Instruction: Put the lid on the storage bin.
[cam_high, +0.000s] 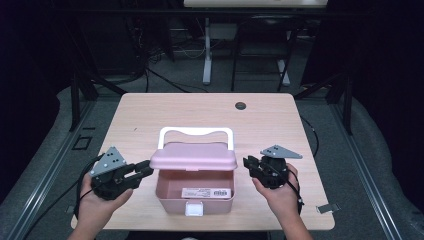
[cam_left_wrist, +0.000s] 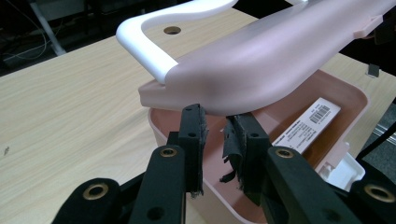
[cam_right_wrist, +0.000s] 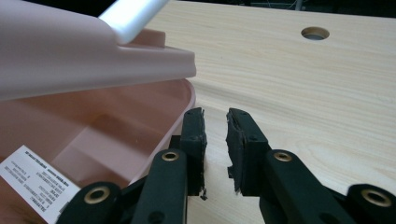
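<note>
Your pink plastic box (cam_high: 176, 196) sits near the front edge of the light wooden tabletop (cam_high: 280, 120), its pink lid with the white handle (cam_high: 194, 156) raised ajar above the rim. Your left claw (cam_high: 146, 169) is just beside the lid's left end, your right claw (cam_high: 247, 163) just beside its right; both stand slightly apart, gripping nothing.

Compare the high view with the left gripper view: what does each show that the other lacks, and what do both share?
High view alone: both hands, the right gripper beside the pink box, the left gripper at its other side, and the floor beyond the table.

Left gripper view alone: its black fingers close up, a narrow gap between them, under the lid's edge.

Both: the half-raised lid, white handle, barcode label, white latch and the table's hole.
</note>
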